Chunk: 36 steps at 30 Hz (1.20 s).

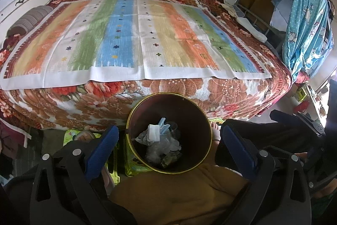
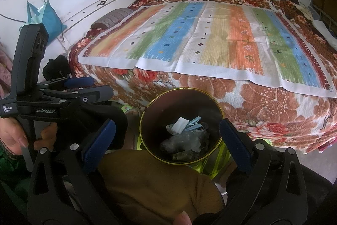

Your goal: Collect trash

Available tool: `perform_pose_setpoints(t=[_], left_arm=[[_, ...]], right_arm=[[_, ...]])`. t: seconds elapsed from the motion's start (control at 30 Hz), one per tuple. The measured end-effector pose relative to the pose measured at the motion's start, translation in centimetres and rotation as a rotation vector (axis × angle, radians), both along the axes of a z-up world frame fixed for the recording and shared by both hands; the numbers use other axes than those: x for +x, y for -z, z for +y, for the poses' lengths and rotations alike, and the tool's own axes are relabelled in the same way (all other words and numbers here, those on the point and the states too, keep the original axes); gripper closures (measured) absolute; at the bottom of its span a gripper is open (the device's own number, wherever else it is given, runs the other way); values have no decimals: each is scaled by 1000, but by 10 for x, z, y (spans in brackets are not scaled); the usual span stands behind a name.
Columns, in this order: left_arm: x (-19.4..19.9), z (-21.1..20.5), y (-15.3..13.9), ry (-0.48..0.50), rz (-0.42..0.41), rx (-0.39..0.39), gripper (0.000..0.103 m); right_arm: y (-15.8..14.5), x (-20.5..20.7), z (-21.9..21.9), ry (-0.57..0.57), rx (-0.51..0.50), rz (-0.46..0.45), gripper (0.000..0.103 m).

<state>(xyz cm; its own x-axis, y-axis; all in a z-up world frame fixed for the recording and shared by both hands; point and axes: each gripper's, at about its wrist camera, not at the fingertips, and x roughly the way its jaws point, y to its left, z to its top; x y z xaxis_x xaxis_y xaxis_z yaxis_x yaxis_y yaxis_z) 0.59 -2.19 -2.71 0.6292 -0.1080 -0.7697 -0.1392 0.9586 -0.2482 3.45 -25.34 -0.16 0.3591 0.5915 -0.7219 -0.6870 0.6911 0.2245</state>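
Note:
A dark round bin with a gold rim stands on the floor in front of the bed. It holds trash: a white pad, a blue face mask, crumpled clear plastic and dark scraps. My left gripper is open and empty, its blue pads on either side of the bin. My right gripper is also open and empty above the bin. The left gripper also shows in the right wrist view at the left, held in a hand.
A bed with a floral blanket and a striped cloth fills the back. Brown clothing lies below the bin. A green mat is under it. Hanging clothes stand at the right.

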Motion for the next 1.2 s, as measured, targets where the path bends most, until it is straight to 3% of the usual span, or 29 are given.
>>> perform_pose_setpoints(t=[1.2], left_arm=[[-3, -15, -2, 13, -16, 19, 6]], right_arm=[[0, 0, 0, 0, 5, 5, 9]])
